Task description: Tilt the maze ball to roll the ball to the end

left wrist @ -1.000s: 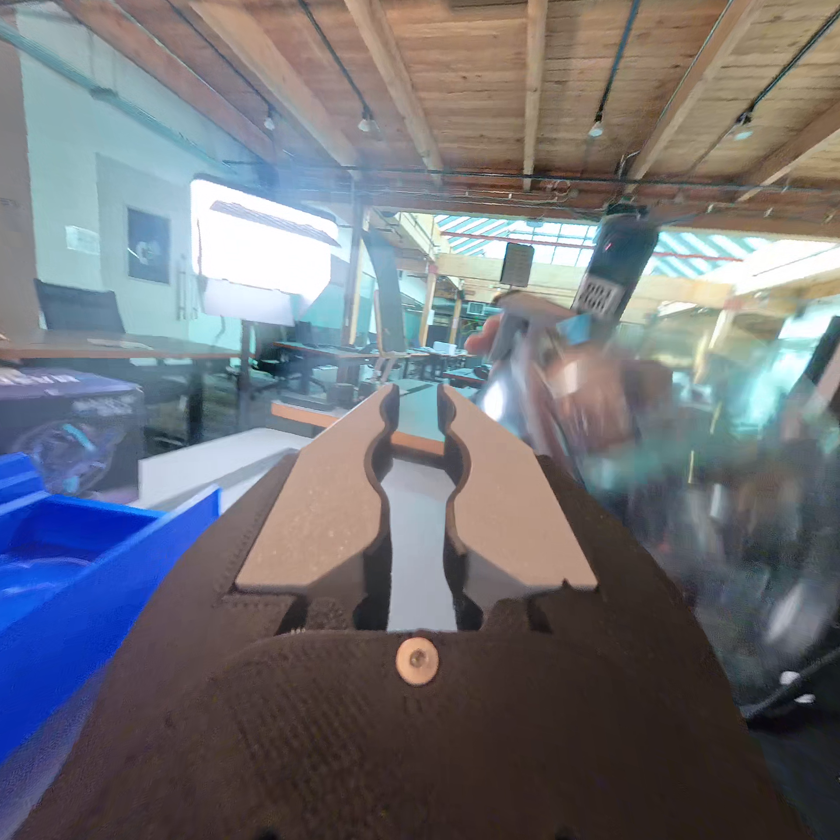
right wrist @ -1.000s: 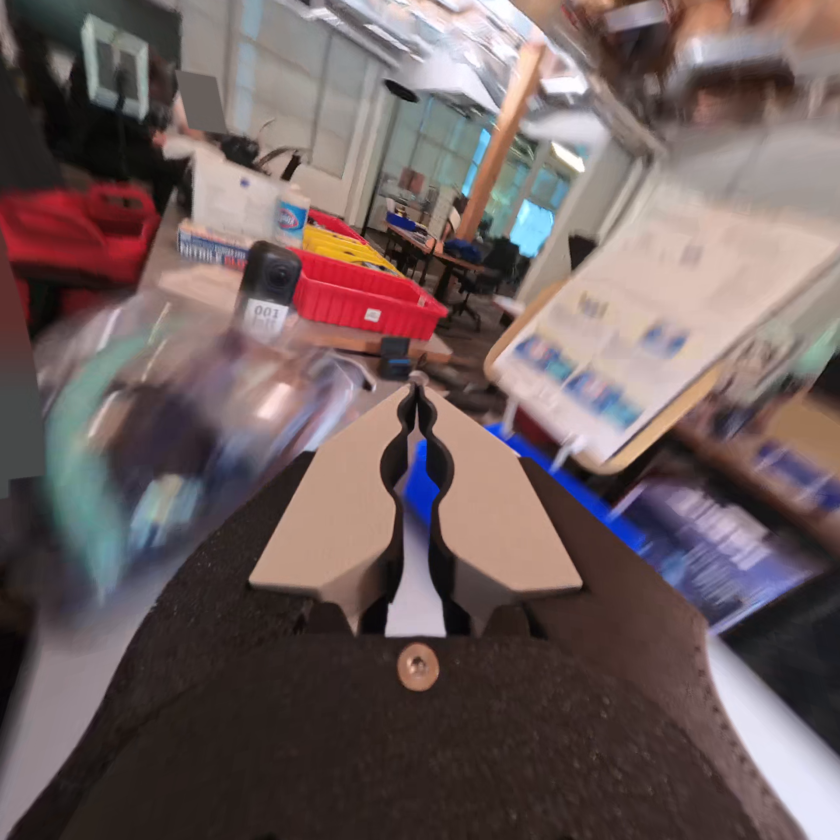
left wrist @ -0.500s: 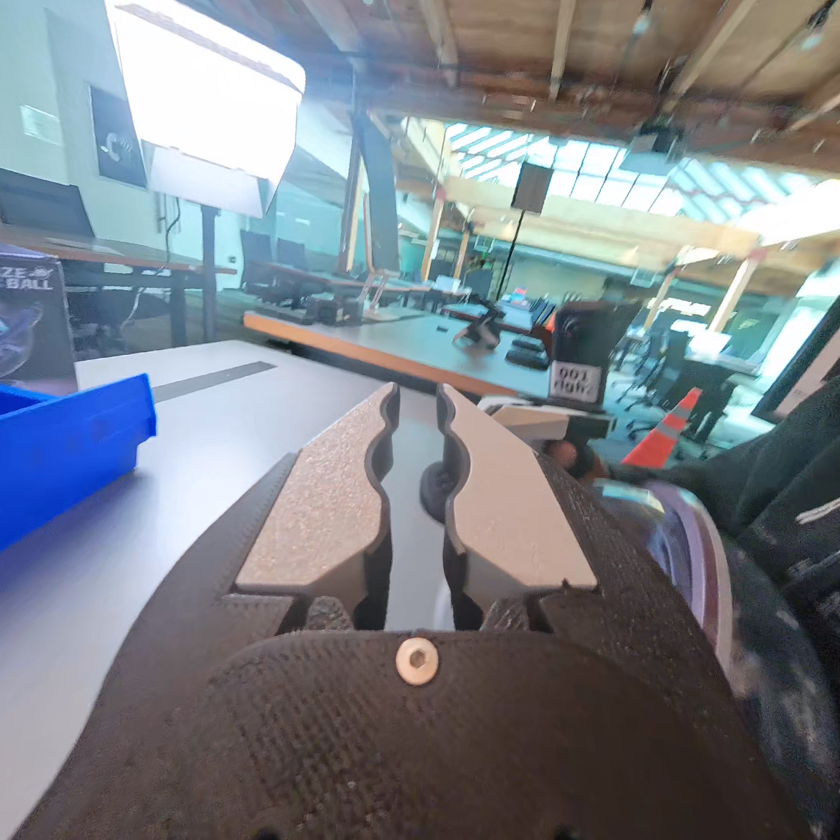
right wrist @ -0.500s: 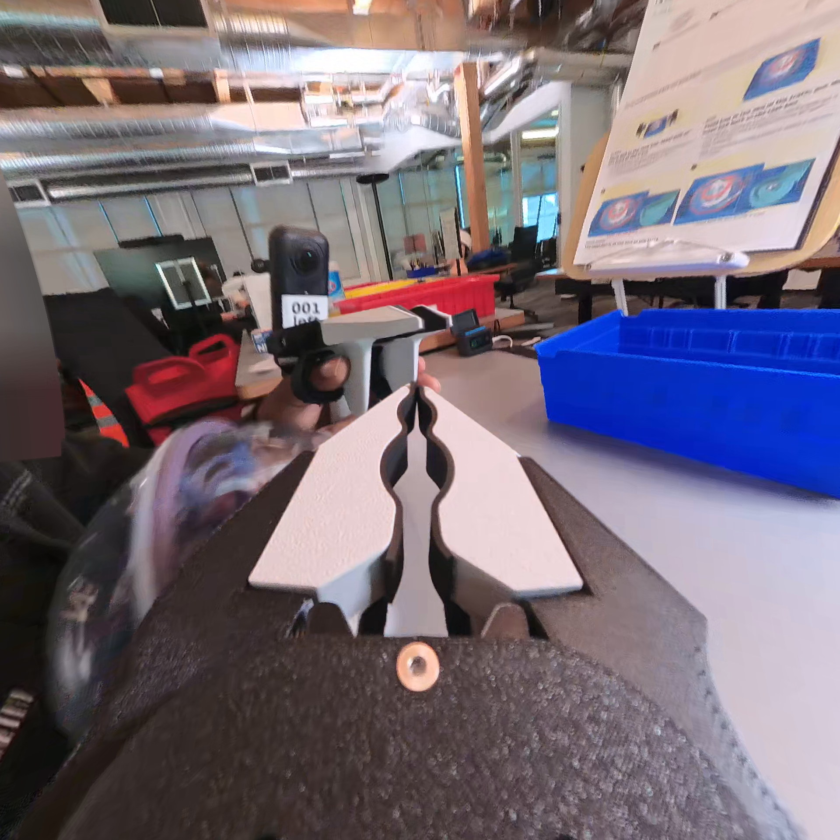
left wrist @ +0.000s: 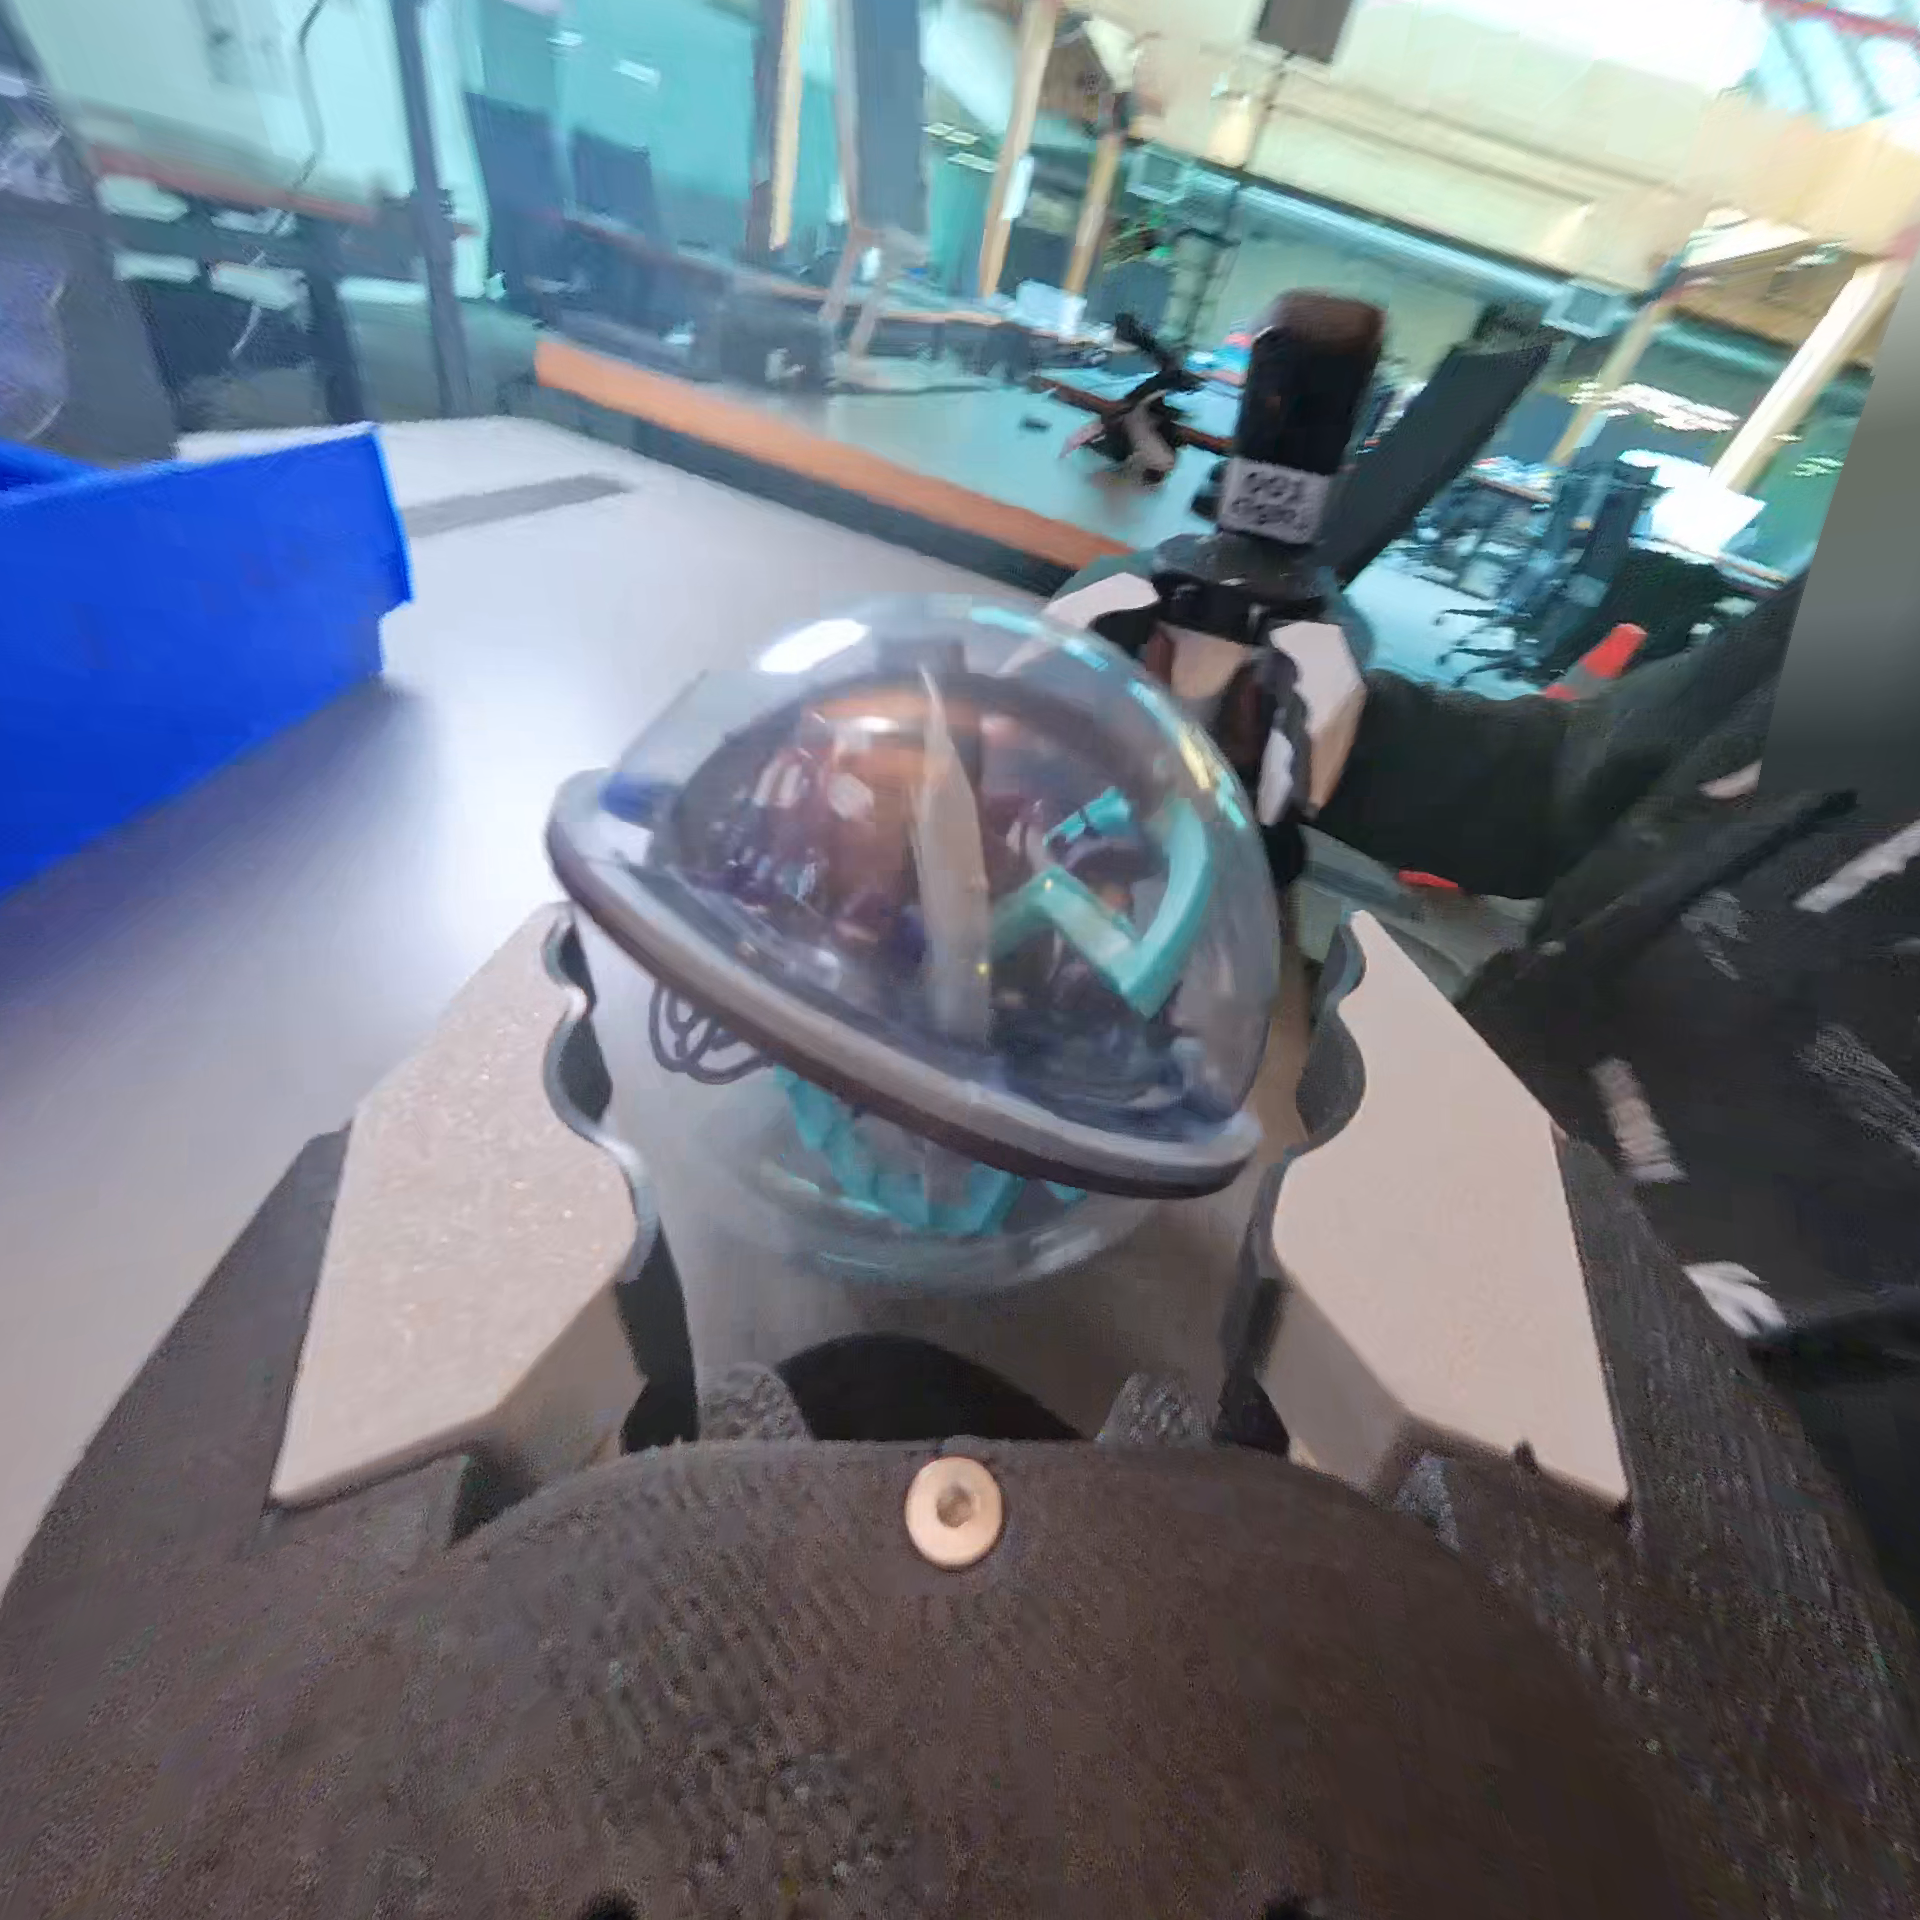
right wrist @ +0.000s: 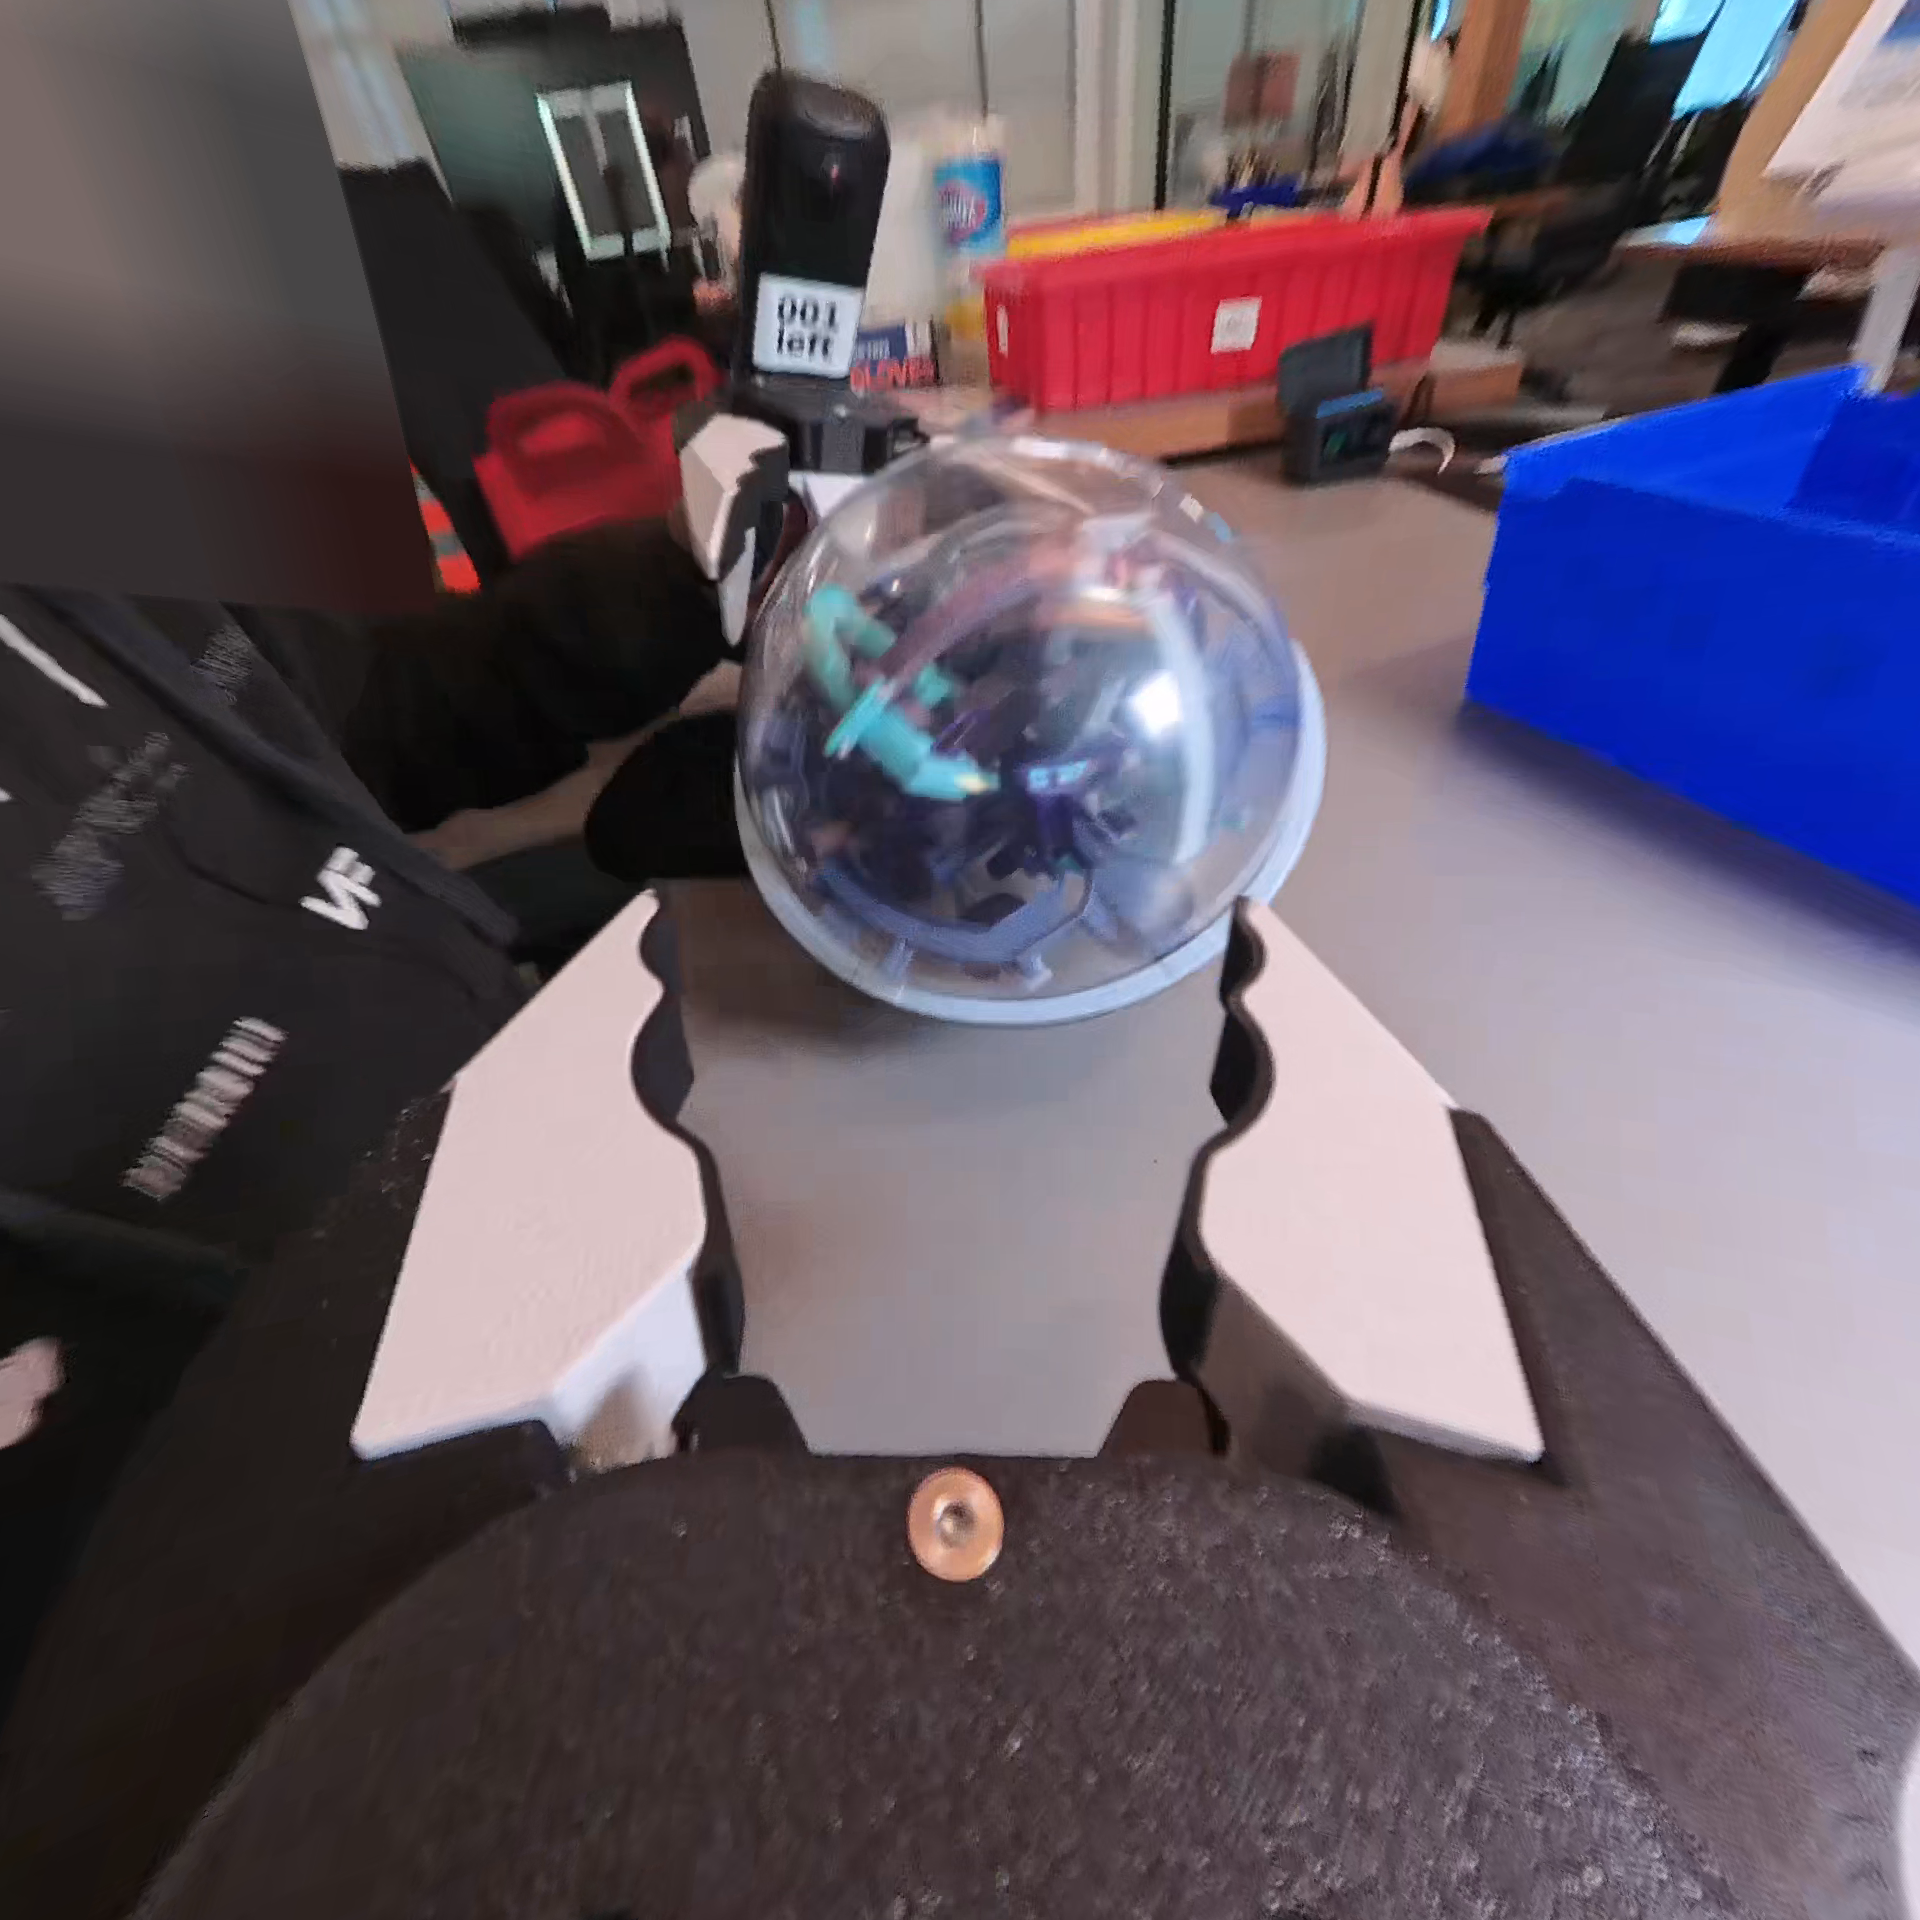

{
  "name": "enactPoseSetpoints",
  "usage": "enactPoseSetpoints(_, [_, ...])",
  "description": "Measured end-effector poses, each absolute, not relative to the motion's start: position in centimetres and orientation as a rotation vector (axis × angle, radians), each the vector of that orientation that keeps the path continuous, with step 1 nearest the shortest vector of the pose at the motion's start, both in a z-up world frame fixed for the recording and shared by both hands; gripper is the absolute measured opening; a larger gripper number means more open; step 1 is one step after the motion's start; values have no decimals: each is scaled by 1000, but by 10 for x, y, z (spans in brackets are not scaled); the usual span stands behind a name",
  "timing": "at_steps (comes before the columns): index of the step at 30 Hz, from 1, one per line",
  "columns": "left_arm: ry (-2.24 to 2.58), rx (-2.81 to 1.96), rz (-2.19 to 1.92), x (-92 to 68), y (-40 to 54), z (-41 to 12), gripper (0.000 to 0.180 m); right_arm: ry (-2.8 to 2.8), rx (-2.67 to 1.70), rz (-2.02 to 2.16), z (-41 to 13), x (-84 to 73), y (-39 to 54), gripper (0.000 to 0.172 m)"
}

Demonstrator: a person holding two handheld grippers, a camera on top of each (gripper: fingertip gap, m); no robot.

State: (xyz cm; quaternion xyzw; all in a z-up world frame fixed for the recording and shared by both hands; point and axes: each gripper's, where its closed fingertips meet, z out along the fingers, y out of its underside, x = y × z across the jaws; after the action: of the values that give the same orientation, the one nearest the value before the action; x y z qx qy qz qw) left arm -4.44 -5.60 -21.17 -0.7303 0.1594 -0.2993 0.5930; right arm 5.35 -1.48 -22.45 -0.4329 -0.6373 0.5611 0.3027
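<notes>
- The maze ball point(left wrist: 914, 935) fills nearly the whole gap between the left gripper point(left wrist: 951, 966)'s spread fingers.
- Bare grey table point(right wrist: 1558, 1039) lies between the ball and the blue bin point(right wrist: 1704, 644).
- The right gripper point(right wrist: 945, 935) stands wide, with open table between its fingers; a dark sleeve point(right wrist: 582, 665) crowds its left side.

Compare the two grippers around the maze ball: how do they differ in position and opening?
The left gripper has the maze ball between its fingers; the right gripper has the ball just beyond its fingertips. The left gripper's fingers stand wider apart than the right gripper's. Both are open, neither plainly pressing the ball, and both face it from opposite sides over the grey table.
</notes>
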Motion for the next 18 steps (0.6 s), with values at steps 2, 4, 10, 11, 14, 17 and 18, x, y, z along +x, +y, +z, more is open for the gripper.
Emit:
enactPoseSetpoints(2, [325,-1721,-671,-49,-40,-222,133,-1735,-1158,1445,-234,32,-18,106])
enactPoseSetpoints(4, [281,-1729,-726,-52,-32,-223,134,-1717,-1172,1335,-237,14,-11,112])
enactPoseSetpoints(10, [351,-1760,-721,-57,-26,-231,133,-1678,-1121,1269,-229,14,1,95])
enactPoseSetpoints(11, [370,-1764,-722,-55,-25,-232,132,-1670,-1113,1273,-227,16,2,95])
enactPoseSetpoints(14, [406,-1773,-727,-51,-18,-234,132,-1672,-1101,1267,-226,22,8,95])
enactPoseSetpoints(17, [446,-1782,-706,-47,-10,-236,131,-1699,-1102,1247,-229,27,18,97])
enactPoseSetpoints(18, [461,-1791,-689,-46,-7,-237,131,-1712,-1097,1238,-229,27,22,99])
